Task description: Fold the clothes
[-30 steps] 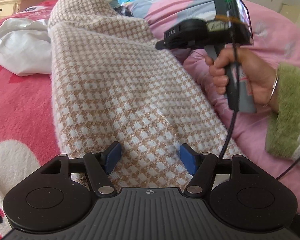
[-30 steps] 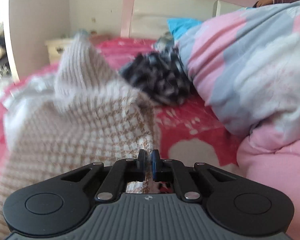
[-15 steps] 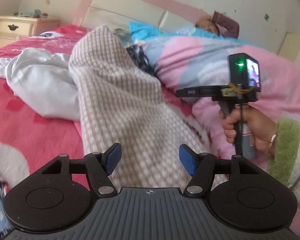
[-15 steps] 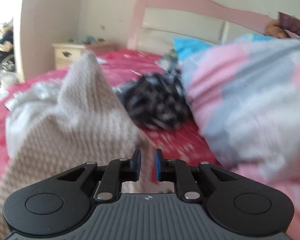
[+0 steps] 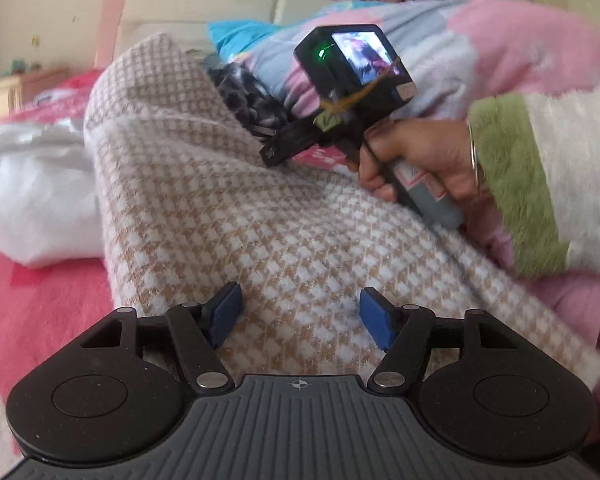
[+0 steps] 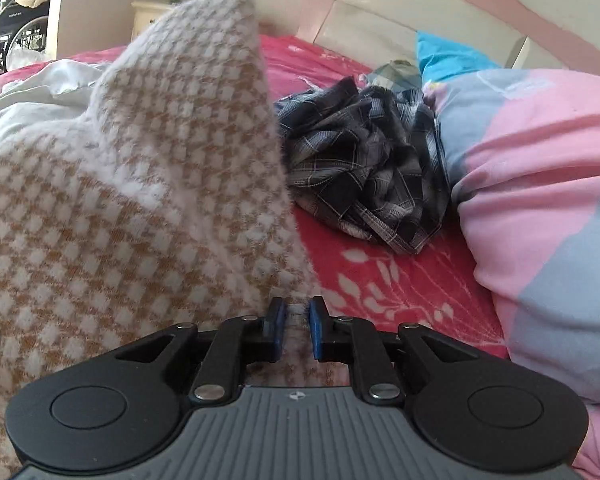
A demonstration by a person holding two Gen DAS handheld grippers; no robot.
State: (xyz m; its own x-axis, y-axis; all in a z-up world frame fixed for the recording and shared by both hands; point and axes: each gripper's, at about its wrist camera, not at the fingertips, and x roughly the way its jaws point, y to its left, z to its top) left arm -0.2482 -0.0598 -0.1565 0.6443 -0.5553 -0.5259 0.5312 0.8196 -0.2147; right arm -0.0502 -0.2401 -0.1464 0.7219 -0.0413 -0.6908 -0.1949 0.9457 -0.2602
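Left claw [image 5: 300, 312]: jaws wide, nothing between the blue pads, hanging just above the near end of a tan-and-white checked knit garment [image 5: 228, 208]. Right claw [image 6: 298, 322]: jaws narrow, a slim gap between the pads, with the fuzzy edge of the same garment [image 6: 140, 200] lying in or just beneath that gap. No visible pressing on the cloth.

Just changed: a second ago, right pads clamped together at the garment's edge; now parted a little. Probably a release after laying that edge down, so one fold likely set and a fresh grip due next. Left jaws as wide as before, empty as before.

Outward from the left claw: garment running ahead and rising to a peaked hump; ahead and to the right, a hand [image 5: 420, 160] in a green-cuffed fleecy sleeve, holding the other claw over the garment's right edge. Left of the garment, crumpled white cloth [image 5: 32, 200] on the red bed sheet [image 5: 40, 304].

Outward from the right claw: garment filling the left side; ahead, a bunched dark plaid garment [image 6: 372, 168]; to the right, a pink-and-grey duvet [image 6: 540, 160].

Hard to make out: garment's shape, sleeves and hem; near edge hidden under both claw bodies; hand and sleeve blurred.
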